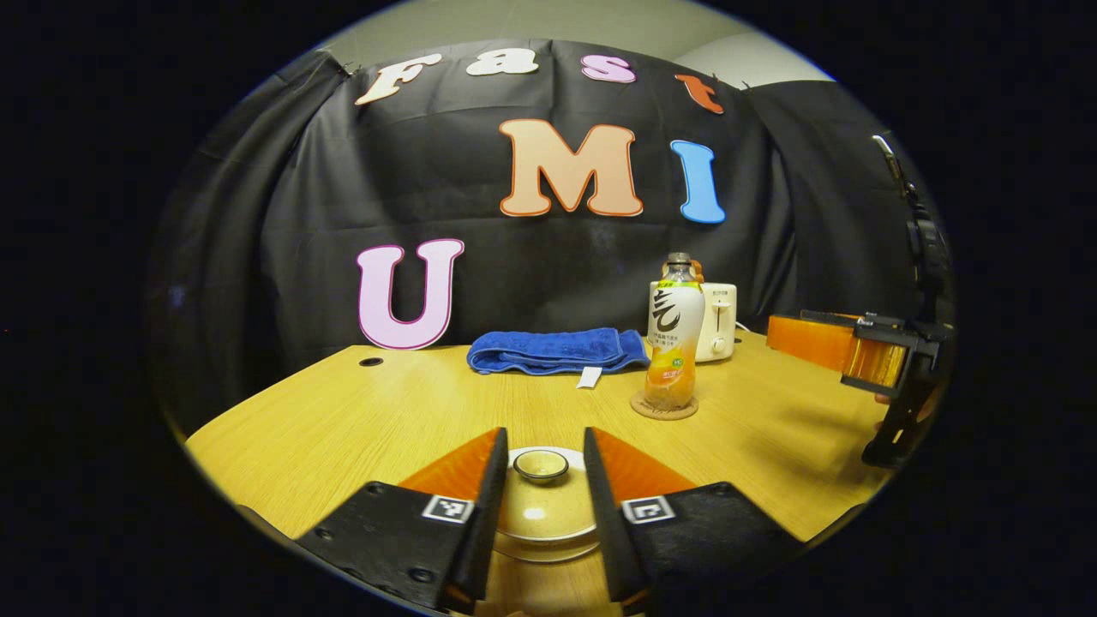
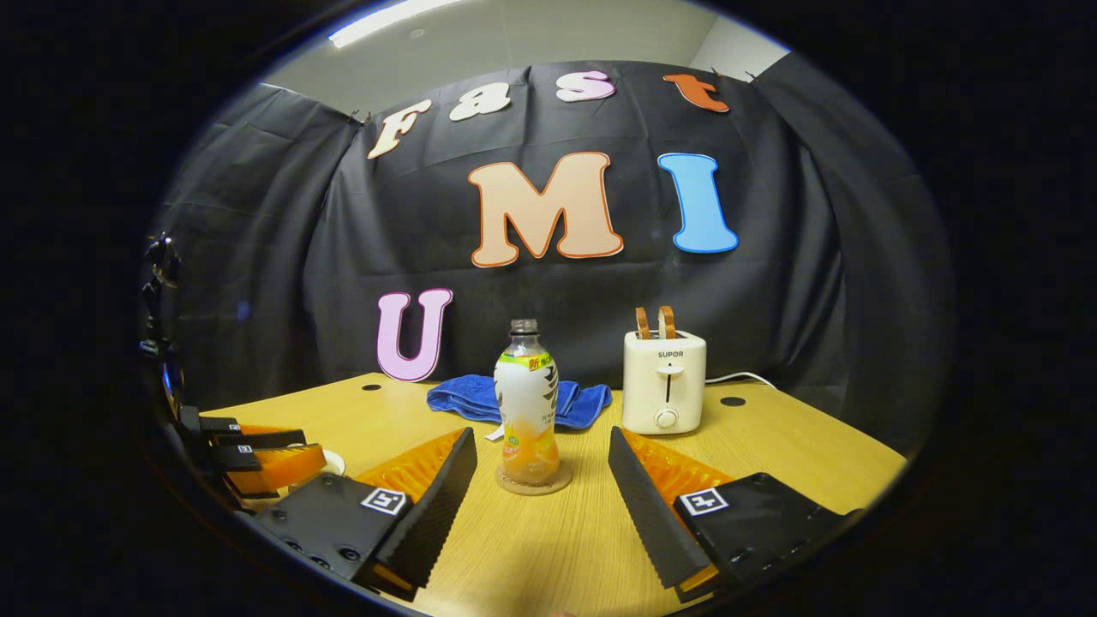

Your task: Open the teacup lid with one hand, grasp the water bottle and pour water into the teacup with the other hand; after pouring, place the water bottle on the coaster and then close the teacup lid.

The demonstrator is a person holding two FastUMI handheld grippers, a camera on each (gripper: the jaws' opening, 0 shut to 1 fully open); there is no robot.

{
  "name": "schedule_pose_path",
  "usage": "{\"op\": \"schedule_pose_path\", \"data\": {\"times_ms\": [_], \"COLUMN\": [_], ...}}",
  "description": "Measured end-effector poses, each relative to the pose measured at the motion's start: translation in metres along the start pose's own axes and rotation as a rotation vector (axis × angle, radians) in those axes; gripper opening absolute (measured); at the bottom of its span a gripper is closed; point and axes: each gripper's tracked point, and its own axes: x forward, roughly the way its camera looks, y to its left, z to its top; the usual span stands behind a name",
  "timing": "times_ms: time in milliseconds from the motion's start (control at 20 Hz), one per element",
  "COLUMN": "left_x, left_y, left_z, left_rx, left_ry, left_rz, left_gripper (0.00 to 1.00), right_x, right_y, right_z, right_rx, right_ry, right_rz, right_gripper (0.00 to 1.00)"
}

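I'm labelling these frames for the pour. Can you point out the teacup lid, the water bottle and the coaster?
teacup lid [image 1: 541, 465]: left gripper view, on its top knob.
water bottle [image 2: 526, 403]: right gripper view, on its label.
coaster [image 2: 507, 486]: right gripper view, on its bare left rim.

Colour rundown: the tabletop [image 2: 771, 446] is light yellowish wood grain with a couple of dark round holes. Ahead of the right gripper [image 2: 542, 493], the water bottle [image 2: 526, 403] is clear with a white wrap, black brush-stroke mark, green-yellow band up top and orange at the bottom, sitting on a tan cork-looking coaster [image 2: 533, 485]. Behind it is a royal blue towel [image 2: 514, 401] and a cream toaster [image 2: 664, 381] with brown toast. Between the left gripper's [image 1: 542, 493] fingers, the teacup lid [image 1: 542, 510] is glossy beige with a dark-rimmed knob.
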Motion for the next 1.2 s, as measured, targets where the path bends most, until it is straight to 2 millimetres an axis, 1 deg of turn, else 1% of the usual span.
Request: {"op": "schedule_pose_path", "data": {"times_ms": [50, 100, 150, 200, 250, 300, 400, 450, 500, 550, 600, 650, 700, 750, 950, 1000, 1050, 1100, 1150, 1200], "left_x": [-0.002, -0.004, -0.008, -0.011, -0.016, -0.021, -0.034, -0.041, -0.047, -0.053, -0.058, -0.062, -0.066, -0.069, -0.075, -0.076, -0.075, -0.075, -0.075, -0.074], "left_y": [0.000, -0.001, -0.001, -0.001, -0.003, -0.005, -0.012, -0.014, -0.015, -0.017, -0.019, -0.020, -0.023, -0.025, -0.029, -0.028, -0.027, -0.025, -0.023, -0.022], "left_z": [0.003, 0.007, 0.012, 0.017, 0.022, 0.025, 0.030, 0.033, 0.037, 0.040, 0.042, 0.044, 0.043, 0.040, 0.022, 0.020, 0.016, 0.013, 0.011, 0.008], "left_rx": [0.003, 0.005, 0.009, 0.013, 0.013, 0.011, 0.006, 0.012, 0.016, 0.017, 0.017, 0.014, 0.007, -0.003, -0.044, -0.048, -0.052, -0.055, -0.058, -0.065], "left_ry": [-0.008, -0.019, -0.032, -0.045, -0.058, -0.070, -0.089, -0.099, -0.116, -0.129, -0.144, -0.153, -0.159, -0.156, -0.130, -0.128, -0.124, -0.118, -0.116, -0.111], "left_rz": [0.006, 0.010, 0.018, 0.026, 0.027, 0.028, 0.024, 0.023, 0.025, 0.025, 0.027, 0.030, 0.027, 0.025, 0.024, 0.025, 0.028, 0.034, 0.039, 0.043], "left_gripper": [0.58, 0.73, 0.78, 0.86, 0.89, 0.91, 0.91, 0.91, 0.91, 0.91, 0.91, 0.91, 0.90, 0.90, 0.91, 0.91, 0.91, 0.92, 0.91, 0.91], "right_x": [-0.003, -0.005, -0.009, -0.013, -0.019, -0.023, -0.034, -0.039, -0.044, -0.049, -0.054, -0.059, -0.064, -0.069, -0.086, -0.090, -0.091, -0.093, -0.095, -0.096], "right_y": [0.001, 0.001, 0.001, 0.001, 0.000, -0.001, -0.004, -0.005, -0.005, -0.005, -0.006, -0.007, -0.009, -0.011, -0.012, -0.010, -0.009, -0.008, -0.008, -0.008], "right_z": [-0.002, -0.002, -0.003, -0.004, -0.006, -0.007, -0.012, -0.016, -0.019, -0.022, -0.024, -0.027, -0.028, -0.029, -0.031, -0.031, -0.032, -0.034, -0.031, -0.032], "right_rx": [0.003, 0.007, 0.014, 0.020, 0.024, 0.027, 0.029, 0.031, 0.034, 0.036, 0.036, 0.032, 0.027, 0.025, 0.005, 0.006, 0.007, 0.006, 0.000, -0.004], "right_ry": [0.004, 0.007, 0.008, 0.010, 0.011, 0.012, 0.019, 0.024, 0.026, 0.027, 0.028, 0.027, 0.024, 0.018, -0.015, -0.020, -0.019, -0.017, -0.028, -0.029], "right_rz": [0.002, 0.003, 0.002, -0.001, -0.006, -0.013, -0.025, -0.030, -0.034, -0.038, -0.044, -0.053, -0.061, -0.073, -0.104, -0.105, -0.103, -0.103, -0.098, -0.102], "right_gripper": [0.99, 0.99, 0.99, 0.98, 0.95, 0.95, 0.95, 0.99, 0.95, 0.98, 0.95, 0.98, 0.95, 0.98, 0.98, 0.95, 0.95, 0.98, 0.99, 0.99]}}
